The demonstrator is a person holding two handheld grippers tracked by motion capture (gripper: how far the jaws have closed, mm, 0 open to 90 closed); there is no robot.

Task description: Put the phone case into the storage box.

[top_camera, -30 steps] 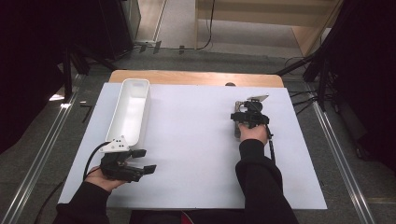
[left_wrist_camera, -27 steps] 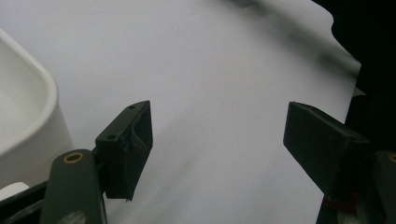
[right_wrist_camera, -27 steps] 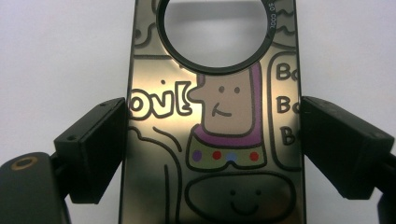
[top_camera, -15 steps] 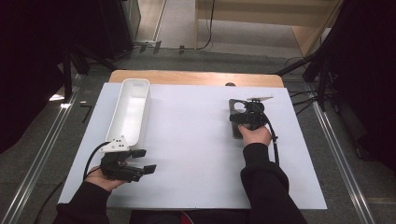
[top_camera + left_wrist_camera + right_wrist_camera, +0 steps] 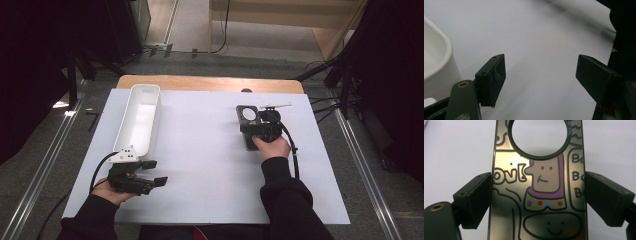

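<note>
I hold a tool in each hand over a table [image 5: 210, 165] covered in white. Right of centre in the high view, my right tool [image 5: 251, 123] has its two jaws set on the long edges of a dark phone case [image 5: 246, 115], which lies at the upper right of the white surface. In the right gripper view the phone case [image 5: 539, 185] fills the middle of the frame: a glossy dark shell with a large round camera cut-out at the top and cartoon figures and lettering drawn on it. The black jaws stand wide and flank it on both sides, touching or all but touching its edges, so I judge this a grip on the case, taken at its full width. The step in hand looks like picking the case up; the next move calls for lifting it clear and carrying it across, perhaps to the long white tray [image 5: 141, 117] at the upper left, while keeping the slick shell from slipping. My left tool [image 5: 156, 173] rests at the lower left with jaws spread apart and nothing between them; its own view shows the tray's rim [image 5: 439, 65] at the left edge
</note>
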